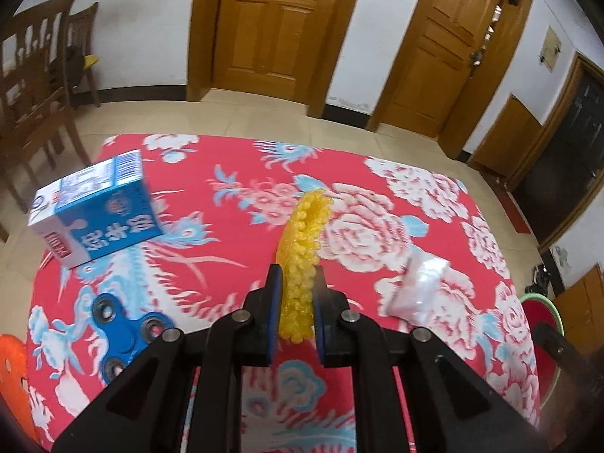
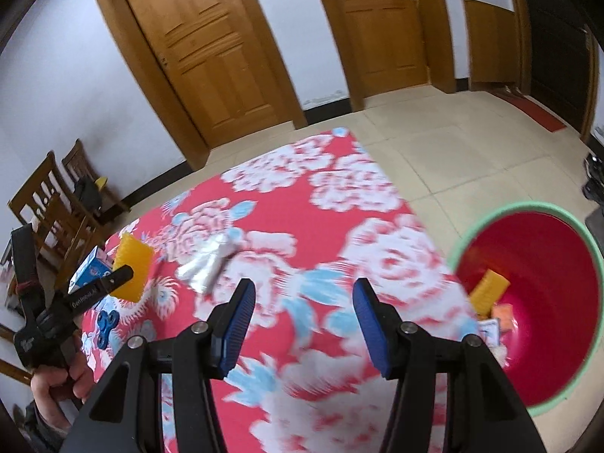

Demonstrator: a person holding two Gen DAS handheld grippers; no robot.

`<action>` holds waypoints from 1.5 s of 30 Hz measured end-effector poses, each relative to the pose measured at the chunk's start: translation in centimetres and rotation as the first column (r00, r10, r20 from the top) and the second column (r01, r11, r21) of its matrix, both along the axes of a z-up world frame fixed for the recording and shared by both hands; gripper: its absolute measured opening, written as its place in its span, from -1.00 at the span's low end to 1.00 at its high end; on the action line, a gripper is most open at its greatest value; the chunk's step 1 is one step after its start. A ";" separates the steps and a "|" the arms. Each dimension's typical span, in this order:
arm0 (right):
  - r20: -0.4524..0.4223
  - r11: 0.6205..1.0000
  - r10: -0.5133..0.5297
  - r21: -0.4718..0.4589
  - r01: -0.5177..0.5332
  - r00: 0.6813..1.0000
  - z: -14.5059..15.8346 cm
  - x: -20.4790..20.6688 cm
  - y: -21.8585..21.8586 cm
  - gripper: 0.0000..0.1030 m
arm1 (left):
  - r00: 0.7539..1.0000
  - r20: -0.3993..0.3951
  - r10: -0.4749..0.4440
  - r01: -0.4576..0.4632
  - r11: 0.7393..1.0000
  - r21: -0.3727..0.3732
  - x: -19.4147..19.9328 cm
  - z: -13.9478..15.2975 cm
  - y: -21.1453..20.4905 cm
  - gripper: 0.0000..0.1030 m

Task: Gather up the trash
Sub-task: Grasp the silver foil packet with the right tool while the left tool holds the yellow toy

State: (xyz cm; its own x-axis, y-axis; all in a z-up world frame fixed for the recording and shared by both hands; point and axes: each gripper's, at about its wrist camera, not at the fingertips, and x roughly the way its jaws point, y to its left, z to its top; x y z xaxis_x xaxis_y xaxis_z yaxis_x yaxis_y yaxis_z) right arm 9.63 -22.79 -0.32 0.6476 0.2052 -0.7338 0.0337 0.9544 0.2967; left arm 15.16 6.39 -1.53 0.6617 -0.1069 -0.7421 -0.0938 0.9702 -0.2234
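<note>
My left gripper (image 1: 296, 275) is shut on a yellow bubble-wrap sheet (image 1: 304, 249) and holds it above the red floral tablecloth (image 1: 234, 173). The sheet also shows in the right wrist view (image 2: 134, 264), at the far left, pinched by the left gripper (image 2: 126, 273). A crumpled clear plastic bag (image 1: 419, 287) lies on the cloth to the right of it; it also shows in the right wrist view (image 2: 211, 264). My right gripper (image 2: 302, 294) is open and empty above the cloth. A red bin with a green rim (image 2: 536, 294) stands off the table's right side and holds a yellow piece and small wrappers.
A blue and white carton (image 1: 98, 215) stands at the table's left. A blue fidget spinner (image 1: 128, 336) lies near the front left. An orange object (image 1: 11, 373) sits at the left edge. Wooden chairs (image 1: 34, 87) stand at far left, wooden doors (image 1: 271, 26) behind.
</note>
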 end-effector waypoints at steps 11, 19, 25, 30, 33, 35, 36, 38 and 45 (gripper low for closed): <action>-0.050 0.997 0.081 -0.007 -0.081 0.995 -2.1 4.5 6.8 0.11 | 0.999 0.023 0.040 -0.039 0.999 -0.034 -0.4 -0.2 2.0 -0.73; -0.086 0.993 0.112 -0.034 -0.116 0.990 -3.9 6.5 9.8 0.11 | 0.999 0.018 0.046 -0.045 0.997 -0.057 -0.4 -0.4 2.4 -0.73; -0.088 0.990 0.132 -0.041 -0.136 0.987 -4.6 7.5 11.1 0.11 | 0.999 0.013 0.040 -0.039 0.997 -0.064 -0.4 -0.6 2.3 -0.73; -0.078 0.988 0.144 -0.050 -0.148 0.986 -4.9 8.1 11.7 0.07 | 0.999 0.014 0.040 -0.039 0.997 -0.066 -0.4 -0.6 2.2 -0.73; -0.082 0.986 0.149 -0.065 -0.155 0.985 -5.0 8.3 11.8 -0.43 | 0.999 0.013 0.040 -0.040 0.997 -0.065 -0.4 -0.6 2.2 -0.73; -0.080 0.985 0.156 -0.067 -0.161 0.985 -5.1 8.3 11.7 -0.67 | 0.999 0.013 0.039 -0.038 0.997 -0.066 -0.4 -0.6 2.3 -0.73; -0.084 0.985 0.160 -0.060 -0.165 0.984 -5.1 8.3 11.6 -0.68 | 0.999 0.013 0.039 -0.038 0.997 -0.066 -0.4 -0.6 2.2 -0.73; -0.081 0.985 0.161 -0.049 -0.165 0.984 -4.8 8.1 11.4 -0.68 | 0.999 0.013 0.039 -0.038 0.997 -0.067 -0.4 -0.6 2.3 -0.73; -0.034 0.980 0.190 -0.055 -0.192 0.981 -3.1 8.3 10.7 -0.10 | 0.999 0.018 0.043 -0.041 0.997 -0.073 -0.5 -0.4 2.2 -0.73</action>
State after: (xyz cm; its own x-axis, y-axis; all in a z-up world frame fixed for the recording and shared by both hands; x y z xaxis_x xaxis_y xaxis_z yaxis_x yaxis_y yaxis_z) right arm 17.90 -12.12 -3.44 0.5795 0.2797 -0.7655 -0.1434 0.9596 0.2420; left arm 14.64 8.63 -1.95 0.6808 -0.1316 -0.7206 -0.1290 0.9468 -0.2948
